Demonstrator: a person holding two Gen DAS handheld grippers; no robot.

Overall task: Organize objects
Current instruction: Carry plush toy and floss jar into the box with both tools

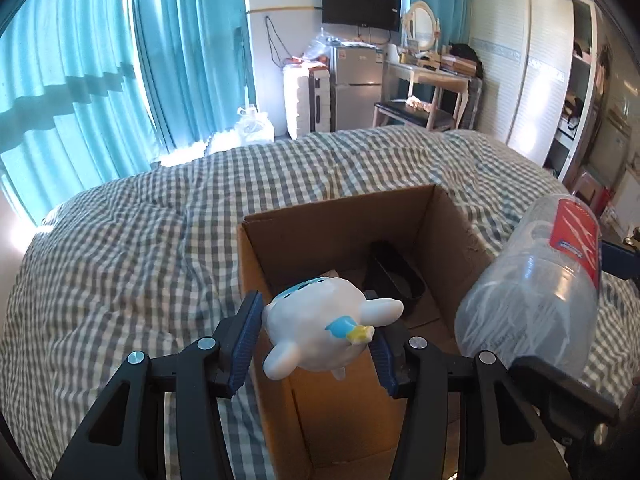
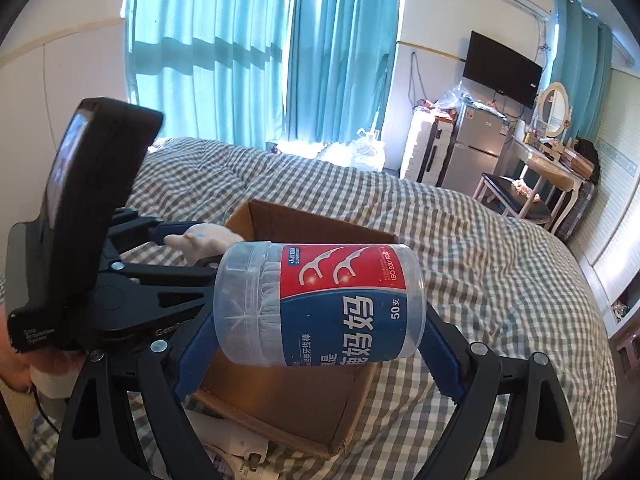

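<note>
Left tool point(image 1: 316, 342) gripping white-and-blue toy figure point(image 1: 320, 332), jaws pinching it, hanging over open cardboard box point(image 1: 340, 216) on checked bed point(image 1: 120, 240), probably lining up drop; black item point(image 1: 394, 280) sitting inside already.

Right tool point(image 2: 320, 344) clamping floss pick jar point(image 2: 320, 304) sideways, jaws spread wide round it, hovering above box too. Label showing "50" and "ISO 9001", rest Chinese.

Teal curtains point(image 1: 100, 60), wall television point(image 1: 361, 5), small fridge point(image 1: 356, 80)
</note>
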